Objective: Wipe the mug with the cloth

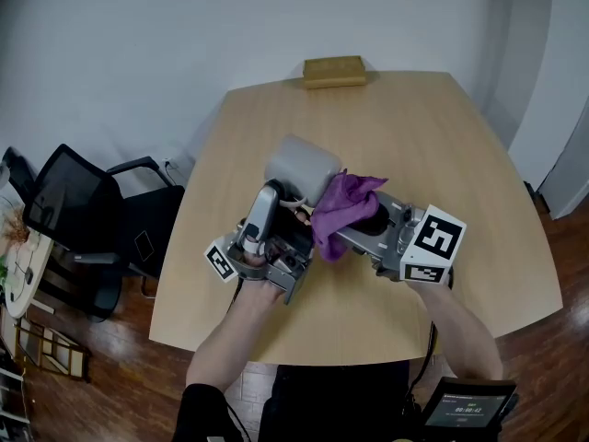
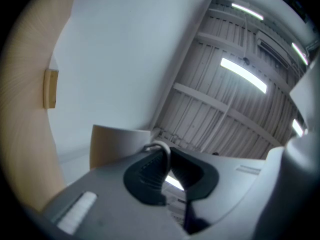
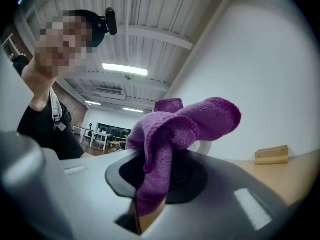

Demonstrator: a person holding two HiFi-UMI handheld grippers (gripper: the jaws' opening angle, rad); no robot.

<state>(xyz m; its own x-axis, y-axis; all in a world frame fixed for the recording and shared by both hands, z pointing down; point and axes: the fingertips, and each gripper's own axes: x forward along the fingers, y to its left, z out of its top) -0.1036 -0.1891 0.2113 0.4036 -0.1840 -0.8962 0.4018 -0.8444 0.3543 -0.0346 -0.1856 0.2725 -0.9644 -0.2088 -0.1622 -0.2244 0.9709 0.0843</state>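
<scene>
Slippage is our main worry. The left gripper point(image 2: 167, 170) has its jaws pinched together on nothing more than the thin white loop handle point(image 2: 160, 147) of the pale grey ceramic mug point(image 1: 302, 169), which we judge to be held up clear of the tabletop. A firm sideways rub could twist the mug about that narrow hold or pull the handle out from between the pads, and the mug would fall.

The right gripper point(image 3: 159, 170) is clamped on the crumpled purple microfibre cloth point(image 1: 339, 208), which bunches just to the right of the mug. We cannot tell whether it touches the mug wall yet. Only a narrow fold is caught between the jaws, so dragging could tug the cloth free. With so much fabric loose, the hard jaw tips might also knock the mug instead of the cloth.

Below the mug lies a light wooden table point(image 1: 433, 136) with rounded corners. Beyond the mug, at the table's far edge, sits a small tan wooden block point(image 1: 335, 71). Left of the mug stands a black office chair point(image 1: 74, 205) on dark wood flooring point(image 1: 543, 376). A plain white wall point(image 1: 138, 35) rises behind.
</scene>
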